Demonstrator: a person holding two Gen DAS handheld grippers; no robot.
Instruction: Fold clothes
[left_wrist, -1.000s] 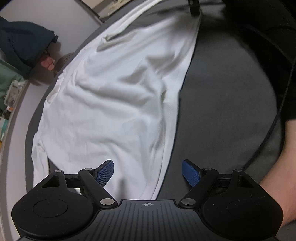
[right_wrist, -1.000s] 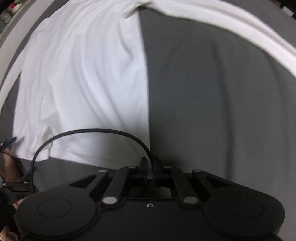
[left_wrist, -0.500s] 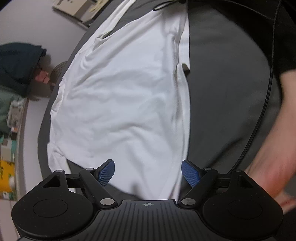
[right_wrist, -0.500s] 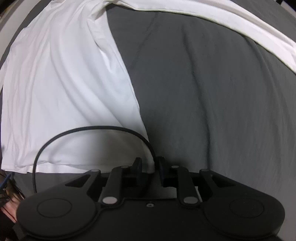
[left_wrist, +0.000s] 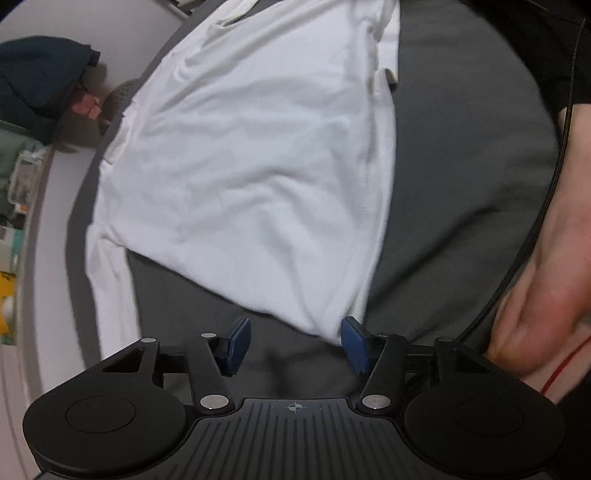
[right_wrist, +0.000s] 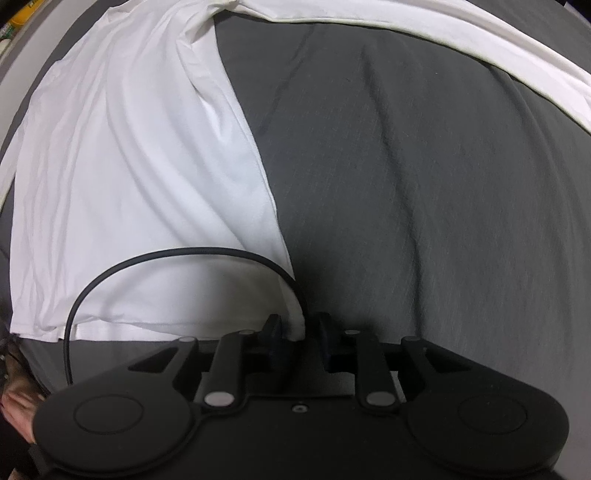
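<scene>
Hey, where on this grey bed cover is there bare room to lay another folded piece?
The widest bare stretch of the grey cover lies between the white shirt and the white strip of cloth along the far edge. The shirt's side is taken, and the black cable loops over its near corner.

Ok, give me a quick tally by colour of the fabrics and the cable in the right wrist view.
White: 1, the garment, whose top strip looks joined to it
Grey: 1, the bed cover
Black: 1, the cable
Total: 3
</scene>
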